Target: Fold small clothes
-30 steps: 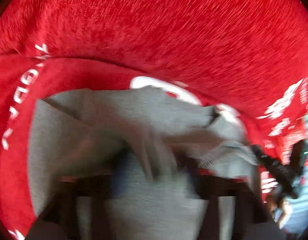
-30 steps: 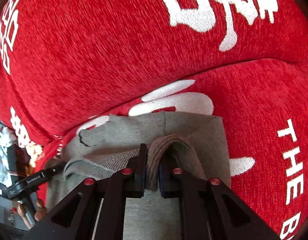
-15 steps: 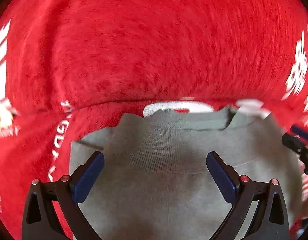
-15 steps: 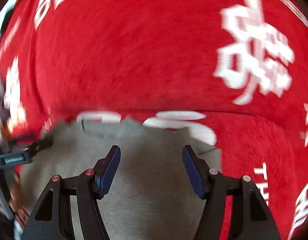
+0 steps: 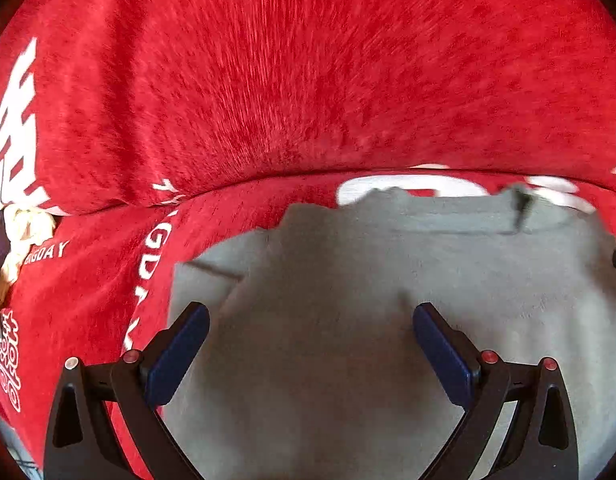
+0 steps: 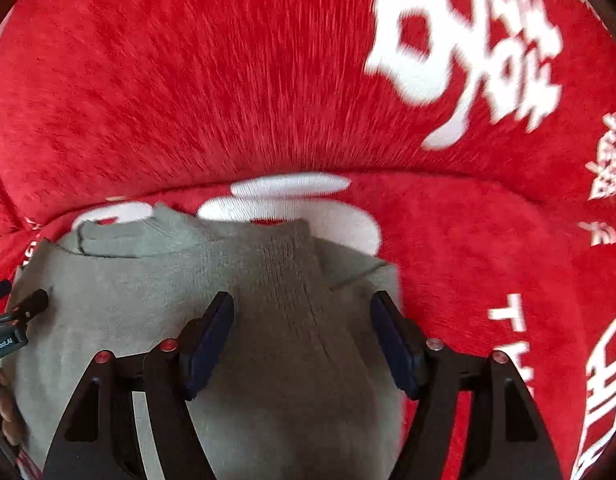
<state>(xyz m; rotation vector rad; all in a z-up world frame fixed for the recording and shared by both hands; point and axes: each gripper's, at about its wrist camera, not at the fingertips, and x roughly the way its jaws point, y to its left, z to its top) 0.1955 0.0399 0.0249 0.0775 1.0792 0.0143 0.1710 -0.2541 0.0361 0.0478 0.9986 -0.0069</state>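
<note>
A small grey knit garment (image 5: 348, 280) lies flat on a red plush cover with white lettering; it also shows in the right wrist view (image 6: 188, 280). Its upper edge is folded over near the back. My left gripper (image 5: 310, 320) is open and empty, held over the garment's left part. My right gripper (image 6: 302, 308) is open and empty over the garment's right part, its right finger near the garment's right edge. The left gripper's tip (image 6: 28, 304) shows at the left edge of the right wrist view.
The red cover (image 5: 308, 80) rises behind the garment as a padded back (image 6: 188, 80), meeting the seat in a crease. A pale crumpled cloth (image 5: 20, 232) lies at the far left. Red seat lies right of the garment (image 6: 488, 260).
Both grippers were shut on folds of the grey garment a second ago; they have let go and opened. The garment now lies flat and both grippers have drawn back a little.
</note>
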